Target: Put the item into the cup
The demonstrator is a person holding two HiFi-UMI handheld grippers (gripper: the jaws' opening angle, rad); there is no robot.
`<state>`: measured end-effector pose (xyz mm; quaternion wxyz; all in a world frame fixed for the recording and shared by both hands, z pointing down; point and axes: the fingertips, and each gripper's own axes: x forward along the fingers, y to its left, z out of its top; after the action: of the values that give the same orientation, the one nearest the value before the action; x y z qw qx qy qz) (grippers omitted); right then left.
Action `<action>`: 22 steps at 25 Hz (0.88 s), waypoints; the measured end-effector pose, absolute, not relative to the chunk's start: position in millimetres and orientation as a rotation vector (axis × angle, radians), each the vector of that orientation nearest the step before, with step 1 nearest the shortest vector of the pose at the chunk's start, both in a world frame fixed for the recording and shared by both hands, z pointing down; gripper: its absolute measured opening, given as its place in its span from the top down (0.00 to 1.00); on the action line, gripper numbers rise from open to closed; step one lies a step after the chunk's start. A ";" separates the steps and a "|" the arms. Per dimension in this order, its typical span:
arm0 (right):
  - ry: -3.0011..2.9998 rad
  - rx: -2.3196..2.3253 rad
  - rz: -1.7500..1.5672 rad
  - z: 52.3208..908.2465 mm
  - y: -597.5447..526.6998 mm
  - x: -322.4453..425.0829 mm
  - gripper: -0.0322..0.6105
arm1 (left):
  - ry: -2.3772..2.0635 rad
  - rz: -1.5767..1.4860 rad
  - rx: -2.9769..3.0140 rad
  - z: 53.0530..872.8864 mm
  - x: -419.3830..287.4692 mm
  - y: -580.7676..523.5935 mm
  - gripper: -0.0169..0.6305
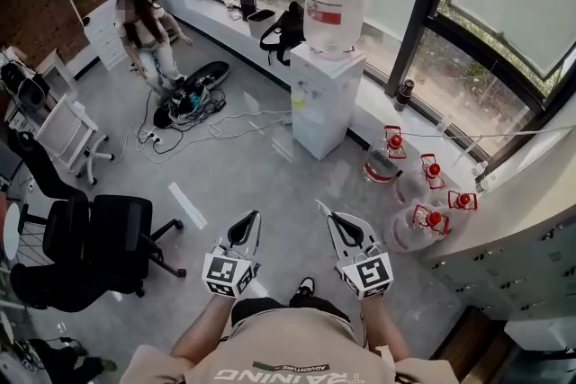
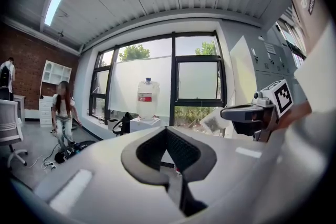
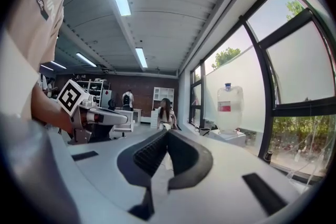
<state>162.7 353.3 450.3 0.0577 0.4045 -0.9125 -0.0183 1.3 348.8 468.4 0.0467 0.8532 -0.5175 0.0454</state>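
Gray floor point(image 1: 270, 166) is all I see below me, with a black chair point(image 1: 99, 238) on the left. My left gripper point(image 1: 250, 220) has its jaws pressed together, holding nothing. My right gripper point(image 1: 326, 209) is the same. Farther right lie red-capped bottles point(image 1: 432, 193). I see no cup and no item anywhere, so I think the job has not begun.

The water dispenser point(image 1: 322, 94) stands at top centre of the frame, against the window wall, with a bottle point(image 1: 337, 3) on it. A bag point(image 1: 285, 30) sits on the sill just to its left. A person point(image 1: 148, 36) stands at upper left, with cables point(image 1: 193, 99) on the floor below. An office chair point(image 1: 108, 243) sits at the left edge, and spare bottles point(image 1: 423, 193) cluster at the right. The left claw point(image 1: 256, 215) and right claw point(image 1: 320, 205) hang side by side at bottom centre.
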 end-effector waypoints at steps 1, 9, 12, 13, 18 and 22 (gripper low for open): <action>-2.770 1.218 -0.057 449.7 345.5 165.2 0.93 | -1.585 0.137 2.601 467.0 4.6 342.0 0.96; -2.768 1.220 0.004 460.0 294.9 170.6 0.93 | -1.588 0.164 2.566 476.9 6.0 296.8 0.96; -2.758 1.236 0.026 466.7 268.7 169.4 0.93 | -1.567 0.179 2.562 485.2 4.9 272.2 0.96; -2.753 1.243 0.033 467.9 259.2 168.9 0.93 | -1.560 0.183 2.564 486.6 4.3 262.8 0.96; -2.738 1.289 0.043 467.0 207.5 155.9 0.93 | -1.541 0.178 2.580 485.6 -12.9 205.4 0.96; -2.707 1.336 0.004 457.6 158.4 140.1 0.93 | -1.511 0.172 2.619 476.8 -31.8 150.8 0.96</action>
<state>140.1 158.4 457.6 0.0614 0.4419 -0.8950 0.0013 -31.8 150.8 476.8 0.0562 0.8634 -0.4981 0.0568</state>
